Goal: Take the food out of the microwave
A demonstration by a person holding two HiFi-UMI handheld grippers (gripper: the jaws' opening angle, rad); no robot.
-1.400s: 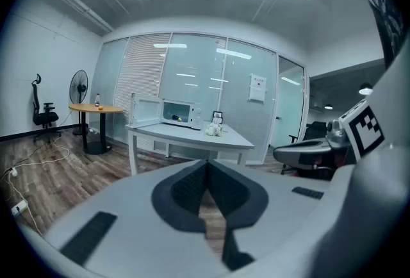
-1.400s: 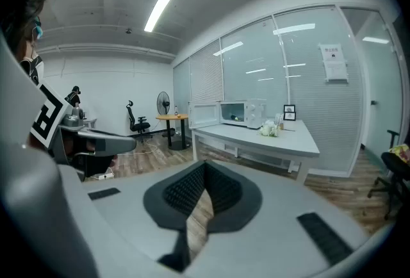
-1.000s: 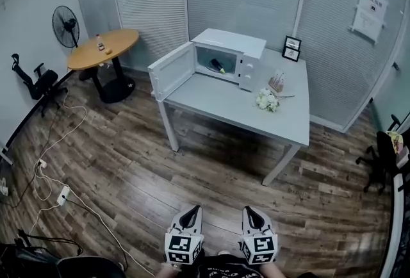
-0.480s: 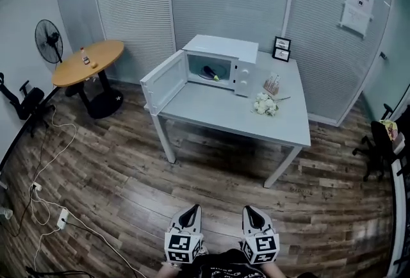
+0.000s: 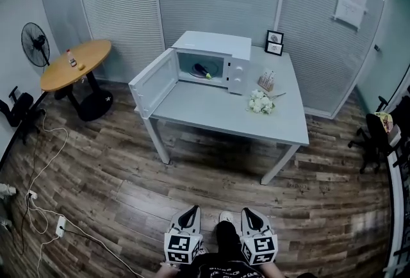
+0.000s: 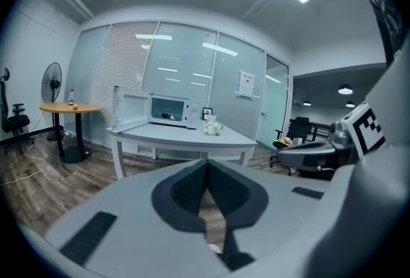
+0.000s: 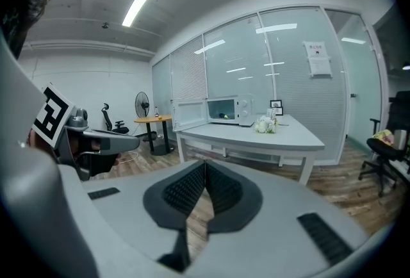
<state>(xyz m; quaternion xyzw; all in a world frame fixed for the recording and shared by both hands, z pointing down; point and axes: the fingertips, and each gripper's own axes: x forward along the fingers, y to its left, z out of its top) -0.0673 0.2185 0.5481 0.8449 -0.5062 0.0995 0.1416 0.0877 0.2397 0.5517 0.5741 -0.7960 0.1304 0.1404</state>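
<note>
A white microwave [image 5: 214, 56] stands at the back left of a white table [image 5: 224, 113], its door [image 5: 152, 81] swung wide to the left. A dark, elongated food item with a yellow-green end [image 5: 201, 70] lies inside it. Both grippers are far from it, low in the head view above the wood floor. My left gripper [image 5: 190, 210] and right gripper [image 5: 249, 211] sit side by side, both shut and empty. The left gripper view shows shut jaws [image 6: 206, 165] pointing toward the microwave [image 6: 170, 110]. In the right gripper view, closed jaws [image 7: 205, 166] face the microwave [image 7: 230, 108].
White flowers [image 5: 261, 102], a small holder [image 5: 264, 82] and two photo frames [image 5: 275, 42] share the table. A round wooden table [image 5: 73, 64], a fan [image 5: 34, 44] and floor cables [image 5: 38, 168] are at left. An office chair [image 5: 375, 136] stands at right. Glass partitions lie behind.
The table and microwave have shifted left and slightly up in the head view as the person walks. A shoe now shows between the grippers. Both grippers stay shut, side by side.
</note>
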